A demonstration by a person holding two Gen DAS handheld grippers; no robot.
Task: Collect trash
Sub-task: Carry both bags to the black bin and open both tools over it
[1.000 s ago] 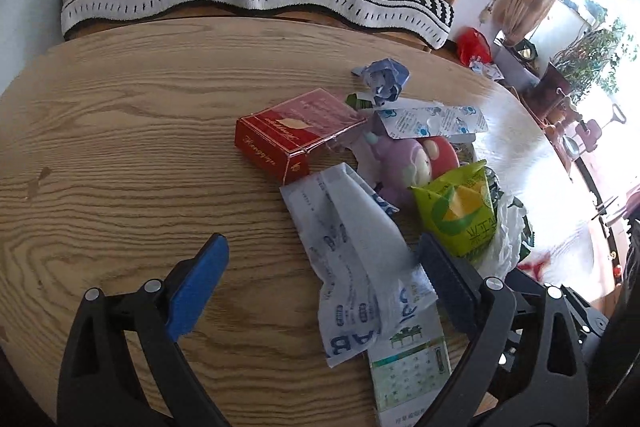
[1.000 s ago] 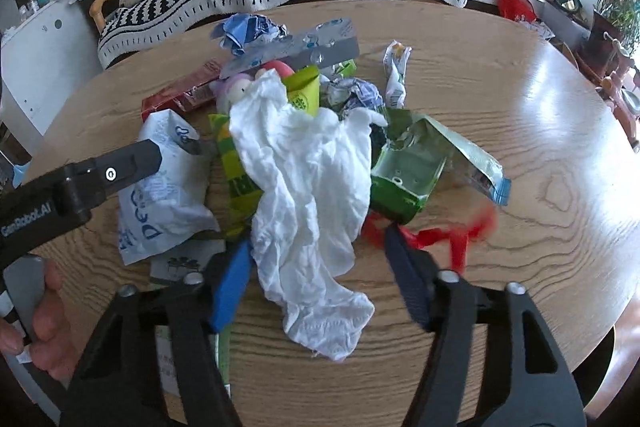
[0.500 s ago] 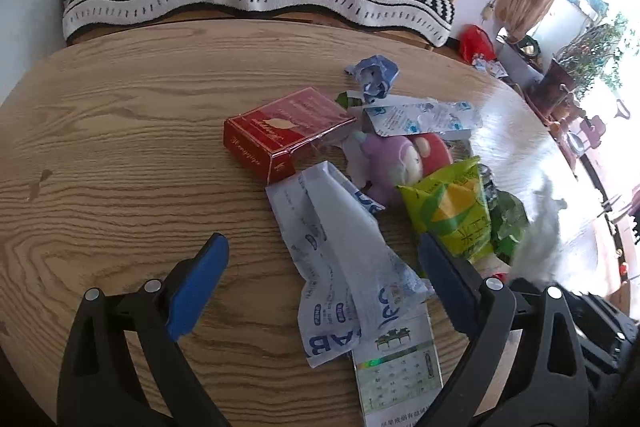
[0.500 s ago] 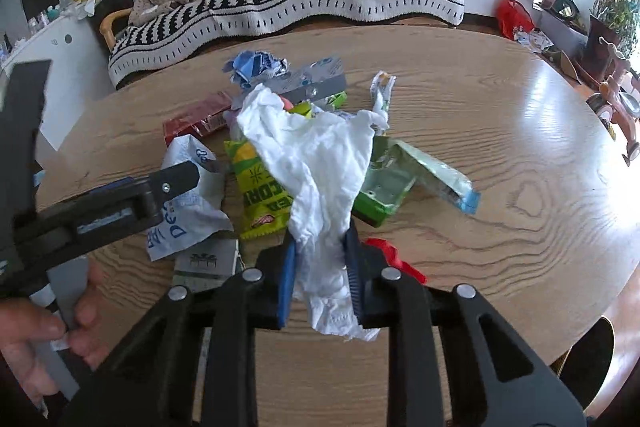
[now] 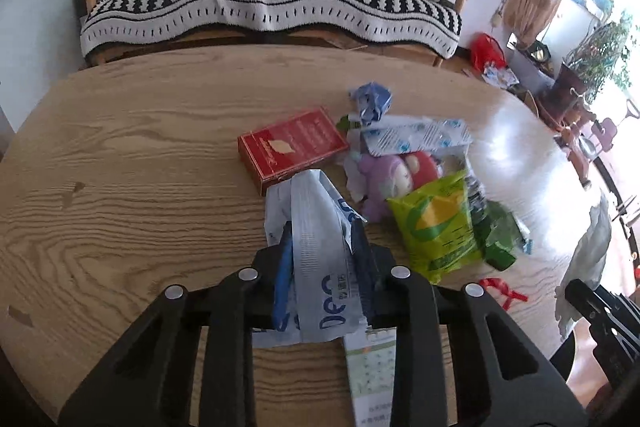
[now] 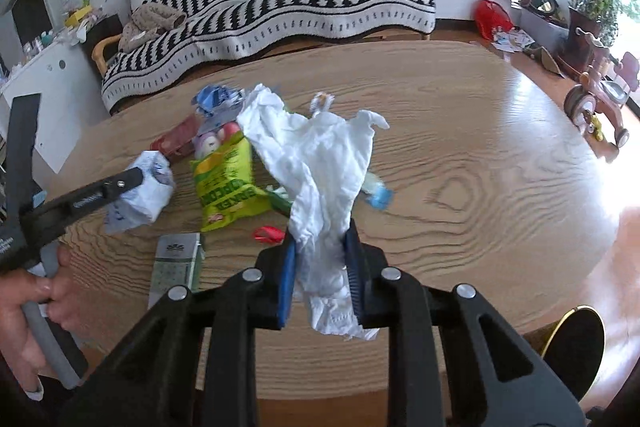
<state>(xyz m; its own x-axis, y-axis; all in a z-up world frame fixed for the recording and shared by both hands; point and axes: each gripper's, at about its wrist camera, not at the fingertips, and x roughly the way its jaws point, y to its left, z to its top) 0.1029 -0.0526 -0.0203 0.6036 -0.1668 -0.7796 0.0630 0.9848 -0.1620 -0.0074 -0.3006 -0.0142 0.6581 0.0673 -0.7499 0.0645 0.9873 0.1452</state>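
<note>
A: Why are both claws full at once?

B: Two pieces per trip, I'd guess. The left gripper [image 5: 323, 259] is clamped on the white wrapper [image 5: 320, 227], pinching it low where the film bunches, so the loose upper end stands up between the fingers instead of dragging over the pile.

A: And the right?

B: The right gripper [image 6: 320, 267] is closed on the tissue [image 6: 316, 163], gripped near its lower end; the rest flops forward above the tabletop [image 6: 480, 155].

A: Where is the rest of the trash?

B: Heaped mid-table, toward the far edge: a red box [image 5: 292, 147], a yellow-green bag [image 5: 436, 227] beside it, a blue wad [image 5: 372, 99] behind, and a card [image 5: 372, 371] flat by the near edge, touching the wrapper's bottom.

A: Any bin?

B: None I can pick out, so where these loads go is unclear.

A: Risk?

B: The tissue is limp; a trailing corner could snag the bag.
</note>
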